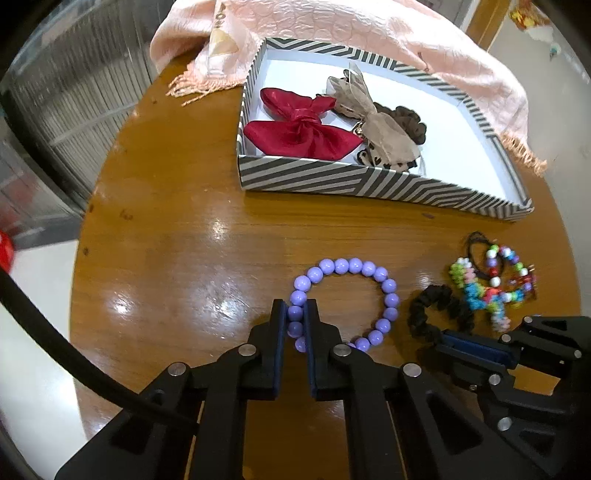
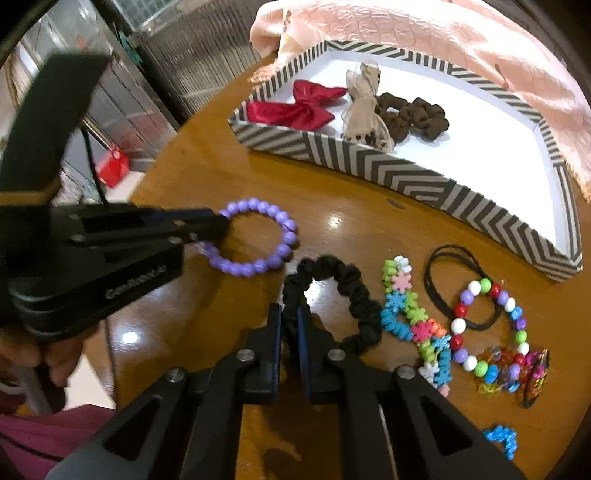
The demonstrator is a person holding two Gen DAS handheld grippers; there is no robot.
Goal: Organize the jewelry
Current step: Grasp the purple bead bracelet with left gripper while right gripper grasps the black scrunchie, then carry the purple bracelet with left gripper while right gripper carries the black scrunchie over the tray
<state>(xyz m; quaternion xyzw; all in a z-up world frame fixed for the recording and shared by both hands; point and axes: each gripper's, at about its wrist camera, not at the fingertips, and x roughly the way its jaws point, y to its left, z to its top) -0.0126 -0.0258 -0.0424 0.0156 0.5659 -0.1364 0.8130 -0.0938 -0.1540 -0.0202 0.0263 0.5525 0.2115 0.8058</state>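
Note:
A purple bead bracelet (image 1: 354, 295) lies on the round wooden table (image 1: 177, 229). My left gripper (image 1: 295, 310) is shut on its left side, with beads pinched between the pads; the right wrist view shows the same left gripper (image 2: 221, 225) on the bracelet (image 2: 258, 240). To the right lies a black scrunchie (image 2: 343, 295). My right gripper (image 2: 290, 317) is shut on the scrunchie's left part. In the left wrist view the right gripper (image 1: 443, 338) reaches the scrunchie (image 1: 436, 314) from the right.
A striped box (image 1: 369, 184) at the back holds a red bow (image 1: 299, 129), a beige bow and a brown scrunchie (image 2: 413, 114). Colourful bead bracelets (image 2: 487, 332), a black cord (image 2: 439, 291) and a blue piece (image 2: 502, 439) lie on the right. A pink cloth (image 1: 369, 33) drapes behind.

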